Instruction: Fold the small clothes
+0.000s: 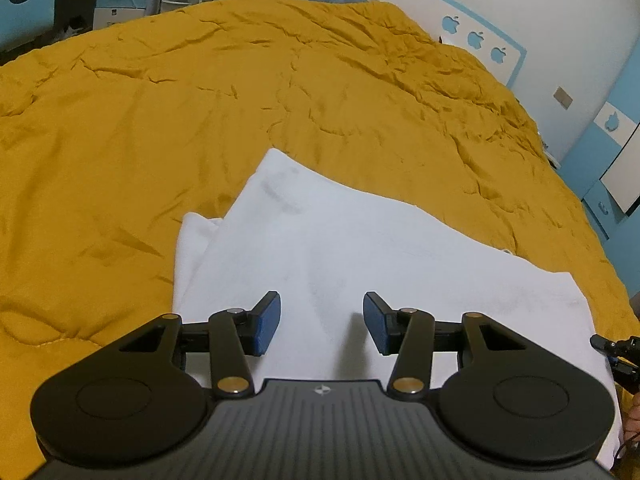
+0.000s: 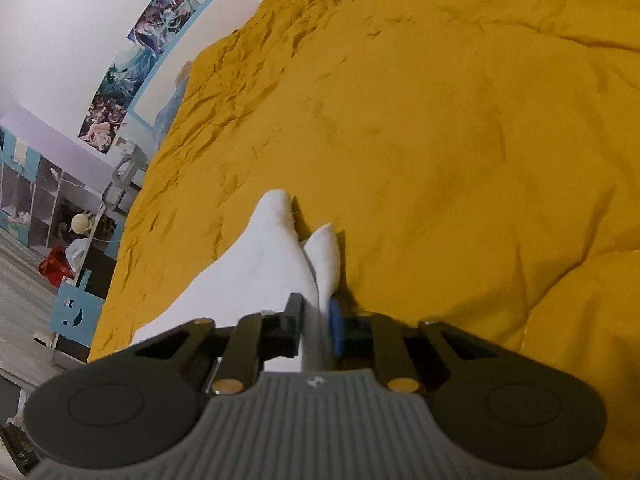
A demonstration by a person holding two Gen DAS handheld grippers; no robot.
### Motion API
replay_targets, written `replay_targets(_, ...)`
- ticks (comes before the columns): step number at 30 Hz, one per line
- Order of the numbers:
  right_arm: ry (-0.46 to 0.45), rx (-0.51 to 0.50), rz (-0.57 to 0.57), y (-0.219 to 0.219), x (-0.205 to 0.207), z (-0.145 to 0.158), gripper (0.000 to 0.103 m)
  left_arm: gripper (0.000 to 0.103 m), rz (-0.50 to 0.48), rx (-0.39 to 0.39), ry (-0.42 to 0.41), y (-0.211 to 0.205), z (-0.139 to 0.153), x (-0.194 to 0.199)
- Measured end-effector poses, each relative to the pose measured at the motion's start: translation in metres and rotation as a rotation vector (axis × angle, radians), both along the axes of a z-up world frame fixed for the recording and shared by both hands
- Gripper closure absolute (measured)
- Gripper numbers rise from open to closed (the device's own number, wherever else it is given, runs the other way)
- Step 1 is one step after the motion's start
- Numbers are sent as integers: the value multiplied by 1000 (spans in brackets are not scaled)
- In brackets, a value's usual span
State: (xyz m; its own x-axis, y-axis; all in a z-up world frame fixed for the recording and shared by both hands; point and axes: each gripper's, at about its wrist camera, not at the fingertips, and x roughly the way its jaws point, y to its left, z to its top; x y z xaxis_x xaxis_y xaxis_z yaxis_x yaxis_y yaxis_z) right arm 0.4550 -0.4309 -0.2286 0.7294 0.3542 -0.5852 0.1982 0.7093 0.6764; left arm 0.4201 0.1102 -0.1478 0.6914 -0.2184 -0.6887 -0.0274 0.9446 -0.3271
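right hand-held gripper [image 2: 316,320] pinches white garment [image 2: 264,264] edge; left hand-held gripper [image 1: 322,322] apparently gapes empty.

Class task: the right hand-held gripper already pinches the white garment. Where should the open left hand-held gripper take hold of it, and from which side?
Probably the garment's near edge just below the open left hand-held gripper, coming down from above and front. The cloth lies flat on the yellow quilt, so only an edge offers a pinchable fold. The right hand-held gripper already clamps the opposite side.
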Motion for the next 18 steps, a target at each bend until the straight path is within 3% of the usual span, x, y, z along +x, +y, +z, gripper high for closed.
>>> replay_targets(4, -29, 1, 3, 9, -3, 23, 97, 47, 8, -4, 5, 6, 3, -9)
replay_targets(9, -55, 55, 21, 36, -2, 74, 98, 47, 43, -26, -10, 26, 13, -24)
replay_targets(15, -77, 132, 80, 110, 14, 128, 98, 47, 83, -67, -43, 59, 29, -42)
replay_targets(18, -78, 136, 120, 165, 25, 145, 98, 47, 115, -47, -38, 78, 36, -47)
